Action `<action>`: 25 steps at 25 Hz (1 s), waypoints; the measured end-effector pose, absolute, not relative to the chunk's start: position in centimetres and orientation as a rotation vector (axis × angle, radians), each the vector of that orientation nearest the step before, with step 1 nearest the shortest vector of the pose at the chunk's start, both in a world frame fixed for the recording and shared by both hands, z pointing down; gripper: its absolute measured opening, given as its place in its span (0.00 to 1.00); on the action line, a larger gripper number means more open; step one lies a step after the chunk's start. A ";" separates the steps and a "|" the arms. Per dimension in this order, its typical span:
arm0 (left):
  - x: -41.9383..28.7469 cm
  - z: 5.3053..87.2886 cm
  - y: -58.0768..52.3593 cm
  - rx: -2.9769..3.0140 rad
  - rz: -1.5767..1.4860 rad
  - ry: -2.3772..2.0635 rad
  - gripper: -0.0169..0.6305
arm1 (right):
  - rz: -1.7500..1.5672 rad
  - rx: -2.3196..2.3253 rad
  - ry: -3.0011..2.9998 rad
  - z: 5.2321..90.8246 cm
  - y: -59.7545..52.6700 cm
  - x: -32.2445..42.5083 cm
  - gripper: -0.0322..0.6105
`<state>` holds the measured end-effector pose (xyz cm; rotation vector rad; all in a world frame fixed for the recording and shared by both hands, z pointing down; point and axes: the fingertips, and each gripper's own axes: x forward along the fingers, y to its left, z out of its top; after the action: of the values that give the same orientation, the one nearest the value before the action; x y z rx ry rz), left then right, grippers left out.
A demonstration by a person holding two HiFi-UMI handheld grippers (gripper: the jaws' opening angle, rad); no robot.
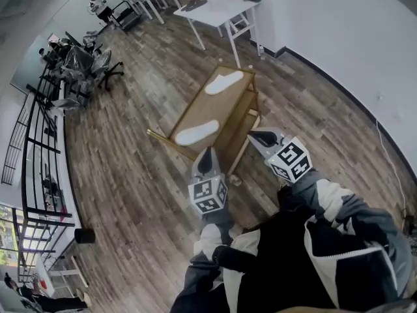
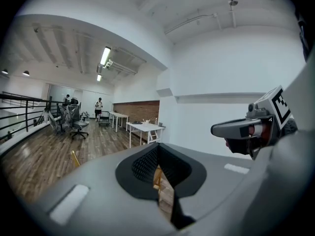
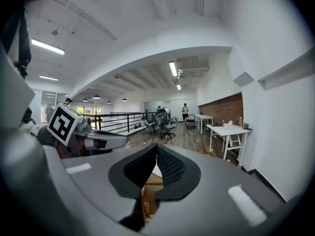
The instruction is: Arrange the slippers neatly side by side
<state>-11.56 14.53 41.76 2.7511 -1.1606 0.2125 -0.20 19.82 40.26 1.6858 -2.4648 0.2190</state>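
Left claw [image 1: 207,154] is pressed together with nothing in it; in the left gripper view only a sliver of wood shows through the gap below the pads. Right claw [image 1: 253,137] is the same, closed and empty (its own view shows pads meeting, wood frame behind). Both are held up in front of the person, level-ish and pointing forward, the left one just short of the desk's near corner, the right one over the near right edge. Neither touches anything.

Past the claw tips stands the wooden desk [image 1: 210,107], a low one with a shelf underneath, on the plank floor [image 1: 130,175]. Two white slippers lie on its top: the near slipper [image 1: 197,133] by the near end, the far slipper [image 1: 223,82] at the far end. They are well apart, roughly one behind the other along the top, not side by side. Whether the toes point the same way is too small to tell.

Further out are a white table [image 1: 218,8], office chairs [image 1: 85,60], a black railing [image 1: 39,122] and a person [image 1: 99,5] at the back of the room.

Judged step: approach, with no slipper handled yet. The next move likely calls for spreading one claw, lowering it onto a slipper edge (the near one is closest to the left claw), pinching it and bringing it alongside the other, then squaring the toes. Thin flat slippers may need a low, edge-on pinch.
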 end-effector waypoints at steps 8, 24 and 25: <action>-2.5 42.3 2.2 2.690 0.272 -1.284 0.04 | 0.226 1.541 -2.570 40.8 6.8 8.6 0.07; -3.7 43.2 -12.5 2.450 0.235 -1.620 0.04 | 0.190 1.249 -2.713 40.4 -11.8 10.3 0.07; -4.4 43.4 -13.2 2.440 0.230 -1.634 0.04 | 0.185 1.227 -2.717 40.4 -12.9 9.3 0.07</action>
<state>-4.40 -13.23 43.43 2.4397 -1.6336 0.2303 9.30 -12.90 40.37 1.2270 -2.7169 0.1848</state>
